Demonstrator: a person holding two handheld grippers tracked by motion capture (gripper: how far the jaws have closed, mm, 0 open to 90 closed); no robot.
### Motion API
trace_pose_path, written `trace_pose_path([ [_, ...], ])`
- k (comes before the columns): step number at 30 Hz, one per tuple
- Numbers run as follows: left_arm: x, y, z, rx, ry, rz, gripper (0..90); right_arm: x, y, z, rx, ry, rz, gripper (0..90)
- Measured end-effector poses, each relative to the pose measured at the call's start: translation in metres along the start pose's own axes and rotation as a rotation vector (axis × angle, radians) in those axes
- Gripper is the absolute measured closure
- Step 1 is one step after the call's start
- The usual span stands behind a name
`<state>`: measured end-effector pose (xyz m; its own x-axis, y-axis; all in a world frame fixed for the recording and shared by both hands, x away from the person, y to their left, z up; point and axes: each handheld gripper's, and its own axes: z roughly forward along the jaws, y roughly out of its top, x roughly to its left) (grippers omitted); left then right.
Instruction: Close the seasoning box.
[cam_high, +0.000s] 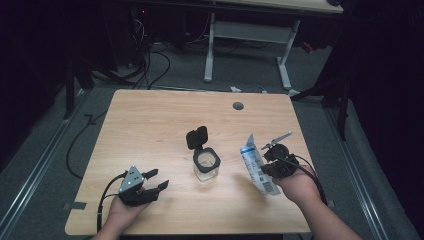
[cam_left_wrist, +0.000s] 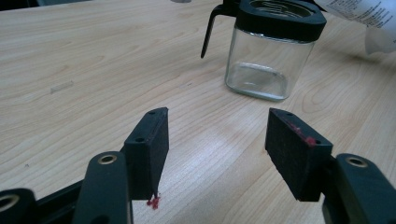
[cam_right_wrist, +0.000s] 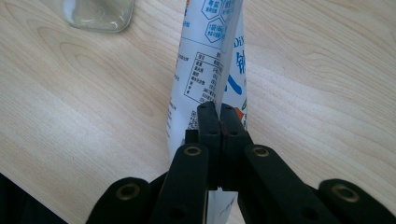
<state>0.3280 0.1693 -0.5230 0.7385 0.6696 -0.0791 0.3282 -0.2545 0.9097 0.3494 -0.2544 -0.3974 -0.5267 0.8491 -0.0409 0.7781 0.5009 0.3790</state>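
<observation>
The table (cam_high: 150, 130) is pale wood with a fine streaked grain and a small grey disc (cam_high: 238, 106) near its far edge. The jar (cam_high: 206, 170) is clear glass with a black rim and a black flip lid (cam_high: 197, 137). The pouch (cam_high: 257, 167) is white, printed with blue characters, blue hexagons, a fine-print table and a barcode. Both the left gripper (cam_high: 156, 179) and the right gripper (cam_right_wrist: 219, 114) are black; the left carries a grey plate, and its pads (cam_left_wrist: 292, 144) show red smears.

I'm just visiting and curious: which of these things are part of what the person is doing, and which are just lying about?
Part of the job:
- white printed pouch, pinched in the shut right gripper
- glass jar with its black flip lid open
- left gripper, open, aimed at the jar

Just there:
- wooden table
- cables on the floor
- white desk frame behind
</observation>
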Motion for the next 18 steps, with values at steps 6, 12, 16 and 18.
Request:
trace_pose_path([
  [6,-0.014,0.003,0.006,-0.010,-0.016,0.002,39.8,0.001,0.005,0.001,0.018,0.010,-0.019,90.0],
  [12,-0.035,0.005,0.013,-0.011,-0.067,0.027,39.2,0.004,0.011,-0.005,0.026,0.013,-0.040,90.0],
  [16,-0.049,0.007,0.016,-0.017,-0.098,0.055,37.6,0.007,0.013,-0.007,0.027,0.008,-0.045,90.0],
  [18,-0.054,0.008,0.019,-0.016,-0.105,0.070,36.7,0.008,0.013,-0.007,0.028,0.009,-0.045,90.0],
])
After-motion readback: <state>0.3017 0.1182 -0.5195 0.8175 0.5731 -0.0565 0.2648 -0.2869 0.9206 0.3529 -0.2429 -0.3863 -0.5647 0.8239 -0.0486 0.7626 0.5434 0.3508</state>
